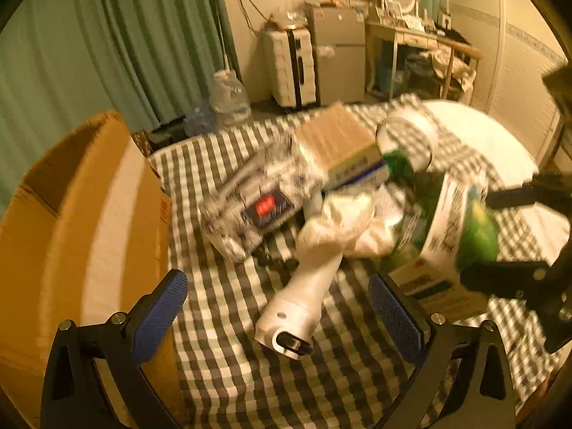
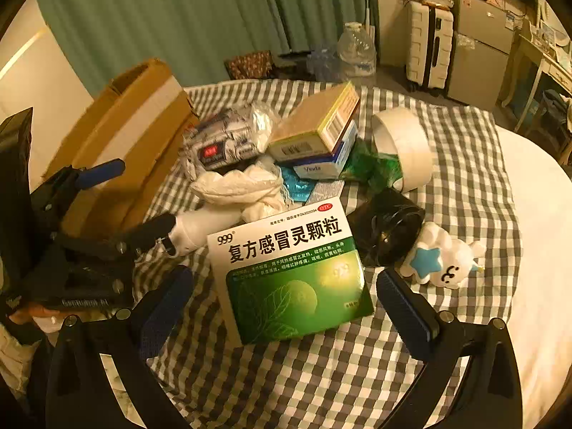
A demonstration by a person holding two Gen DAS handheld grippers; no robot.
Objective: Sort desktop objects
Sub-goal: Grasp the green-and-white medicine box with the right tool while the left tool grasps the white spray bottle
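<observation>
Right gripper (image 2: pixel 286 307) spread wide, straddling the near end of the green-and-white medicine box (image 2: pixel 289 275), which lies flat on the checked cloth, long axis running away toward the pile; left gripper (image 1: pixel 279 316), also spread and empty, stands left of the box.

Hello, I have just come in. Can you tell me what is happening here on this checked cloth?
A person holds tongs in each hand over a pile of things on a checked cloth, to sort them. The right tongs are open around a green and white medicine box, not closed on it. The left tongs are open above a white bottle-shaped object. A cardboard box stands at the left. Nothing is gripped at this moment.
</observation>
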